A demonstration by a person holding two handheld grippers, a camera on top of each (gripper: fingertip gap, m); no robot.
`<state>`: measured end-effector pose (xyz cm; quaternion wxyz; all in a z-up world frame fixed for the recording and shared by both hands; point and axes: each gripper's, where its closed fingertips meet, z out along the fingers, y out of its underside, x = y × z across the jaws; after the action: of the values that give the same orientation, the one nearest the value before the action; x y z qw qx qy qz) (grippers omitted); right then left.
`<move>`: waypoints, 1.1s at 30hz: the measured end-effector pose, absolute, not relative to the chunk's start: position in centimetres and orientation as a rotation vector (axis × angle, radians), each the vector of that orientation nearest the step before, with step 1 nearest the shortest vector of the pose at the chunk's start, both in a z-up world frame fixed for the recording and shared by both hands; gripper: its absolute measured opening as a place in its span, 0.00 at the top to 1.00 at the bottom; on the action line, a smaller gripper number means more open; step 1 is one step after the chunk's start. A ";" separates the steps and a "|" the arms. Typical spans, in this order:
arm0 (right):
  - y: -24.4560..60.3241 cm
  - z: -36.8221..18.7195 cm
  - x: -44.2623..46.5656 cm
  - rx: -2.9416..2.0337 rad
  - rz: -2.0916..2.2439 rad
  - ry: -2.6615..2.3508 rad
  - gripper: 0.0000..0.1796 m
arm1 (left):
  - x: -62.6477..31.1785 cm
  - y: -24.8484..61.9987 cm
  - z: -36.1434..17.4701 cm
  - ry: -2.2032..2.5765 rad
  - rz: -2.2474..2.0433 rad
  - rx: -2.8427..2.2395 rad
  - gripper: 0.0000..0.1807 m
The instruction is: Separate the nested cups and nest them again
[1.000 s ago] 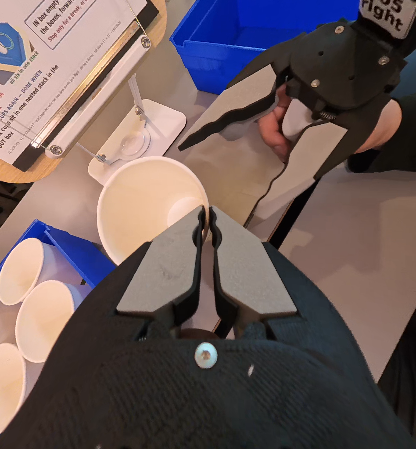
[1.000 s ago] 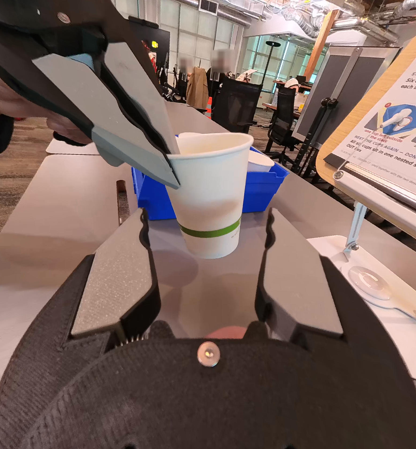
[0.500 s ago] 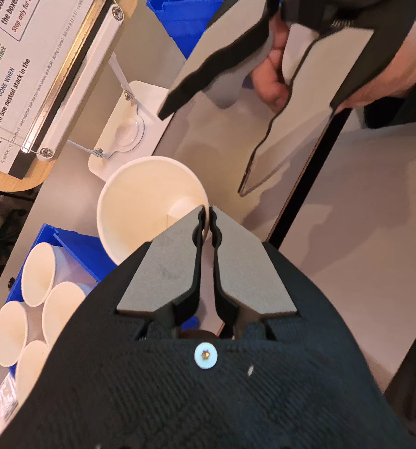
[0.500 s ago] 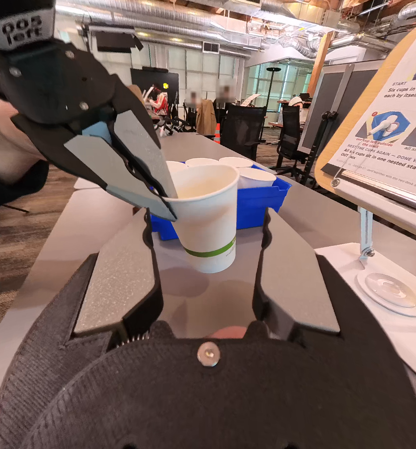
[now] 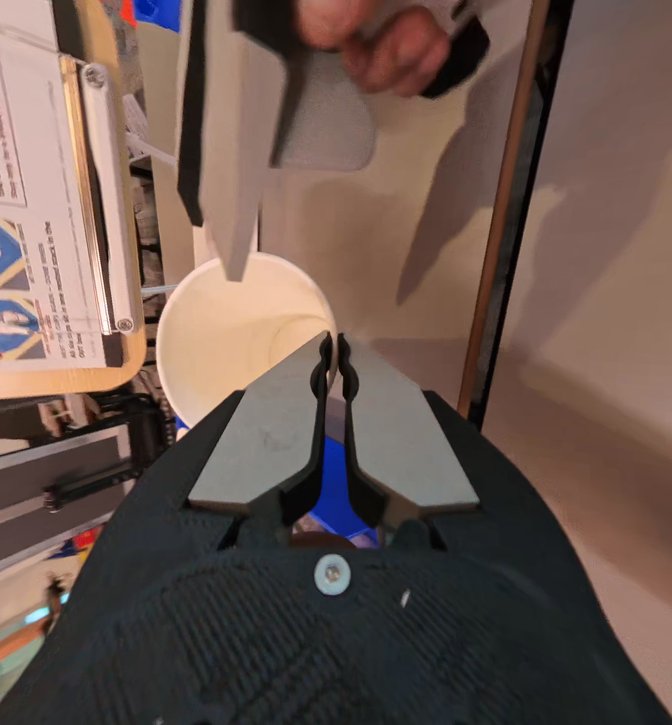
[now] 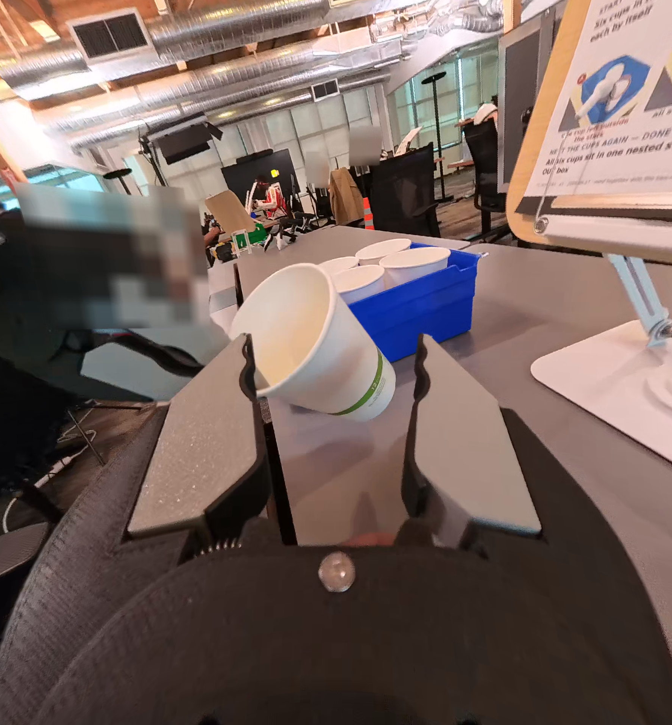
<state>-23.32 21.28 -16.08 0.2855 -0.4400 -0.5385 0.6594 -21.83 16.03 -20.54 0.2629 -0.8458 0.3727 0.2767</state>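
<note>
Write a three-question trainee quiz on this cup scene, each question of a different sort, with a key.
1. True or false: the left hand-held gripper is shut on the rim of the white paper cup.
2. Multiple choice: the held cup is A) upright, B) tilted, C) upside down.
3. Fill in: the other cups stand in a ____ bin.

Key:
1. True. Its fingers pinch the rim.
2. B. In the right wrist view the cup's mouth leans towards the camera, between the fingers of the open right hand-held gripper.
3. Blue.
</note>
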 end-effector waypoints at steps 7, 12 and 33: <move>21.1 -18.4 -23.9 -1.271 1.678 -1.535 0.67 | -20.6 16.3 -22.1 1.226 0.855 -2.258 1.00; 20.3 -20.4 -24.2 -1.293 1.566 -1.646 0.76 | -20.6 16.4 -22.9 1.333 0.926 -2.261 1.00; 23.6 -21.2 -24.2 -1.464 1.373 -1.532 1.00 | -17.9 18.8 -22.6 0.939 0.594 -2.139 0.88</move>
<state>-24.16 23.63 -21.19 0.3034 -0.5525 -0.5779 0.5183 -17.89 18.76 -22.59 0.3574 -0.8288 0.3639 0.2302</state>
